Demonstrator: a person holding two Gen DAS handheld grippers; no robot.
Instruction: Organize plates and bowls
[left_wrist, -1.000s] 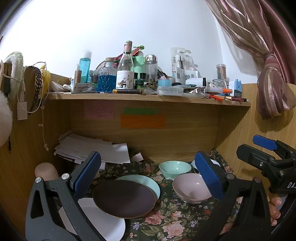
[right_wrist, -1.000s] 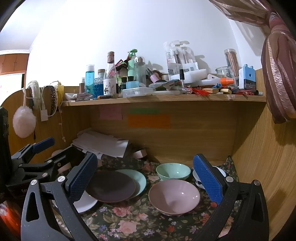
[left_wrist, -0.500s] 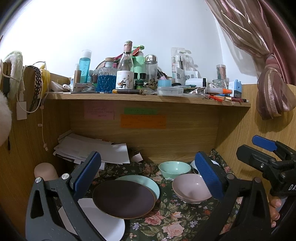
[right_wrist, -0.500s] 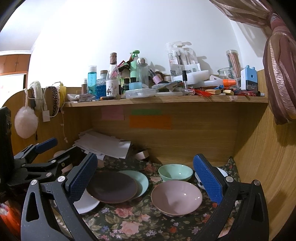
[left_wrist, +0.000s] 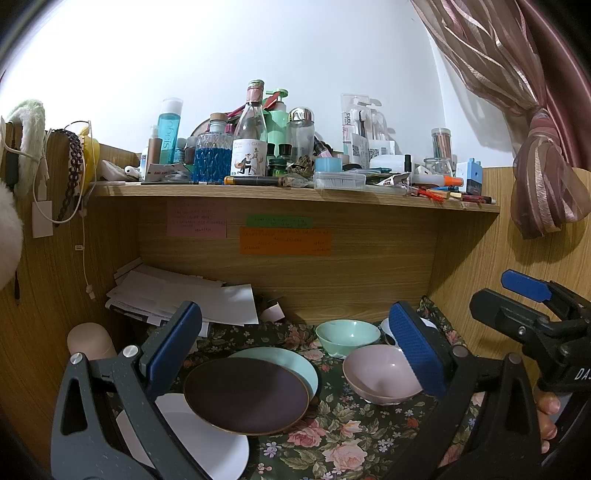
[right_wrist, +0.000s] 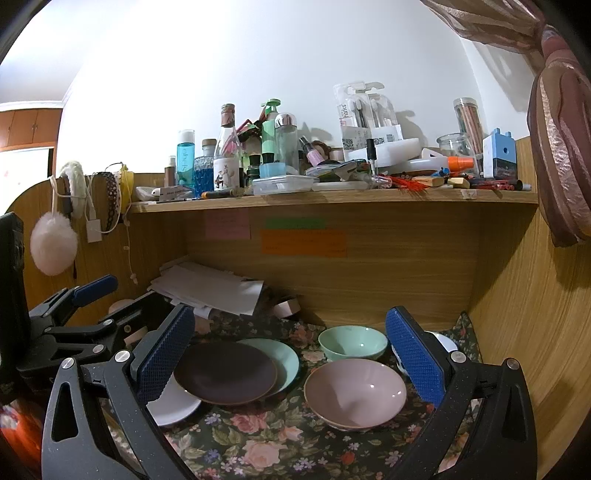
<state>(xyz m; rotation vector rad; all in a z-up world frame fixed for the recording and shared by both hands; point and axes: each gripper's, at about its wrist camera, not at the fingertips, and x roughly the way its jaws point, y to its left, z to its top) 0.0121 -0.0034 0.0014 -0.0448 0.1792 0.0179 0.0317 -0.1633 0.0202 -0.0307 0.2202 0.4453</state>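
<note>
On the floral cloth a dark brown plate lies overlapping a mint plate and a white plate. To the right sit a pink bowl, a mint bowl and a white dish behind. My left gripper is open and empty, above the plates. My right gripper is open and empty, above the bowls. Each gripper shows in the other's view.
A wooden desk nook with side walls encloses the cloth. A stack of papers lies at the back left, a beige rounded object beside it. The shelf above is crowded with bottles. A curtain hangs at right.
Both views have shifted very slightly; the right gripper has eased a little lower and closer. Plates and bowls have not moved.
</note>
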